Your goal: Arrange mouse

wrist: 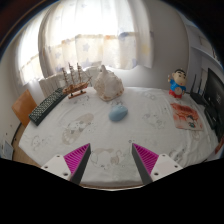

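A light blue mouse (118, 114) lies near the middle of the table, on a white patterned tablecloth (105, 140). My gripper (111, 158) is well short of it, above the table's near part, with the mouse beyond the fingers and slightly right of centre. The two fingers (77, 157) with their pink pads stand wide apart and hold nothing.
A dark keyboard (45, 107) lies at the left. A model ship (73, 81) and a white seashell-like object (106, 84) stand at the back. A cartoon figurine (178, 82) stands at the right, with a red printed booklet (185, 114) in front of it. Curtained window behind.
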Available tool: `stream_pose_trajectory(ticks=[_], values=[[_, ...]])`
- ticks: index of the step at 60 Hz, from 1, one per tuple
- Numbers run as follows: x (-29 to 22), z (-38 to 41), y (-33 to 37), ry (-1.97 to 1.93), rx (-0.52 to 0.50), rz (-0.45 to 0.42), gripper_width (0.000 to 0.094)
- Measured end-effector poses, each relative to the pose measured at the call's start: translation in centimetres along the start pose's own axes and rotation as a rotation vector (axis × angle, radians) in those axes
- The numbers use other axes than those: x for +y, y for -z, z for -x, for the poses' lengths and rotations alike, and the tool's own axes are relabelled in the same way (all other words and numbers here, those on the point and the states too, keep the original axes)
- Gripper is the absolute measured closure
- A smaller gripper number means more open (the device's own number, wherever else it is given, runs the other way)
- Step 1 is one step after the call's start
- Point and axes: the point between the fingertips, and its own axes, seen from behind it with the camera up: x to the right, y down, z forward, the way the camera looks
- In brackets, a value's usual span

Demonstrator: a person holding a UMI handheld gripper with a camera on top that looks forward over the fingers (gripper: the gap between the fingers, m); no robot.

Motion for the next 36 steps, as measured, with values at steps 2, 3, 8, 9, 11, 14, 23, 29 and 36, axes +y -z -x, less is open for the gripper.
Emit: stream_pose_trajectory(ticks=[2,3,8,9,11,14,23,29,36], values=[[-0.6,0.4,-1.0,-0.004,-0.003,-0.017,0.0081],[-0.8,0.5,-1.5,-0.005,-0.003,-0.025,0.0081],[-1.6,0.7,-4.3,-0.012,0.013,-0.056,0.0082],[-1.8,0.7,-4.9,-0.015,0.016,-0.061,0.0081],[-2.1,0.7,-6.2,-0.02,0.025,-0.072,0.0084],[-2.4,0.5,-8.0,-0.026,0.037,-0.085,0.0081],[-4.3,-0.2,-12.5,-0.008,0.079,-0.152,0.0078],[-5.1,-0.1,-15.0,0.003,0.076,-0.164,0.0077],[-5.9,-0.4,-17.5,0.011,0.09,-0.167,0.0077]])
